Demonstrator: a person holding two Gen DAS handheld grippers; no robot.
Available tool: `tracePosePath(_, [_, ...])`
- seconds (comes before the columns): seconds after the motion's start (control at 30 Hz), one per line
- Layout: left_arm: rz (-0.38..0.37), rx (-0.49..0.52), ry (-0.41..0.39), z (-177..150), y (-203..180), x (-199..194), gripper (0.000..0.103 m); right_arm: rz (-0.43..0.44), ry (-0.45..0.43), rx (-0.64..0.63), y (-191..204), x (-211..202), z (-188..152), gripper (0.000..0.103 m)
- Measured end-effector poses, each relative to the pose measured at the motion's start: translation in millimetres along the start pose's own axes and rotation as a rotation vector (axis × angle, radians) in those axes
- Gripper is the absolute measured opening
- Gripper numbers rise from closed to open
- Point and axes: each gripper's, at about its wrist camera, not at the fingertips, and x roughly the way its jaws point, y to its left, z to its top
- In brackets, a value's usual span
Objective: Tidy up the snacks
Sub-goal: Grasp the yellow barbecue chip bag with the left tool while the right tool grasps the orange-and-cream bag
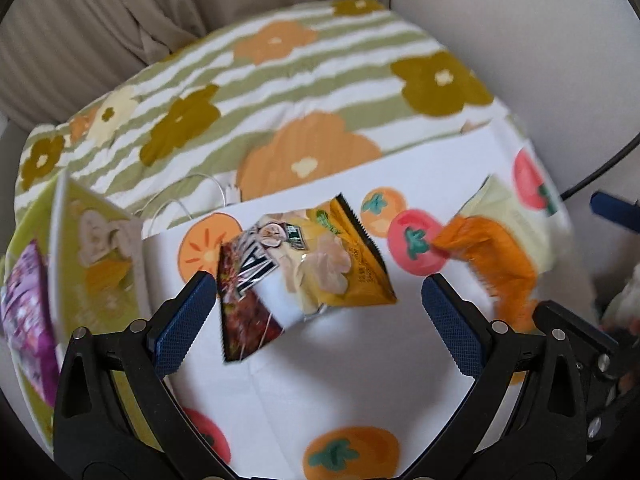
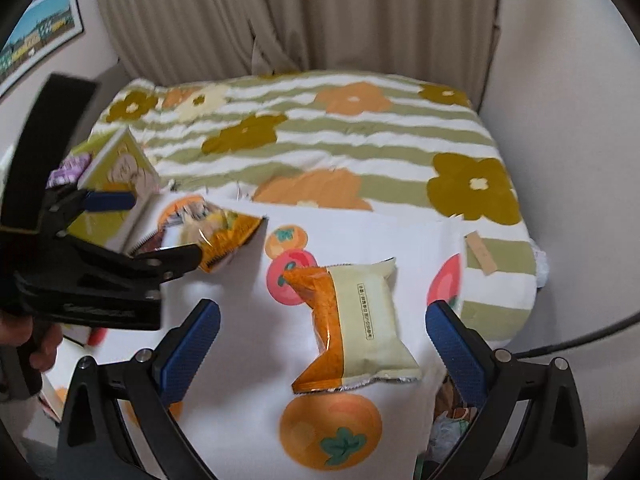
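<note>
My left gripper is open above the white persimmon-print cloth, its jaws on either side of a yellow-orange snack bag and a dark red snack packet lying together. The left gripper also shows in the right wrist view, over the same yellow-orange bag. My right gripper is open around a cream and orange snack packet that lies flat on the cloth; it also shows in the left wrist view. A green box holding a purple packet stands at the left.
A green-striped floral quilt covers the surface behind the white cloth. Beige curtains hang at the back. A black cable runs at the right edge. The green box also shows in the right wrist view.
</note>
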Motion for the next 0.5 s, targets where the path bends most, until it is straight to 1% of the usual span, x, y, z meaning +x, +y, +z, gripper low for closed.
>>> tracePosePath(0.13, [0.038, 0.06, 0.042, 3, -7, 29, 0.102, -0.005, 0.047, -0.062, 0, 27, -2, 0.102])
tracePosePath(0.3, [0.093, 0.126, 0.069, 10, -11, 57, 0.102, 0.009, 0.096, -0.087, -5, 56, -3, 0.102])
tracePosePath(0.43, [0.123, 0.151, 0.105, 10, -10, 77, 0.102, 0.037, 0.106, -0.071, -10, 72, -3, 0.102])
tracePosePath(0.5, [0.118, 0.165, 0.101, 8, -9, 80, 0.102, 0.04, 0.121, -0.059, -12, 79, -4, 0.102])
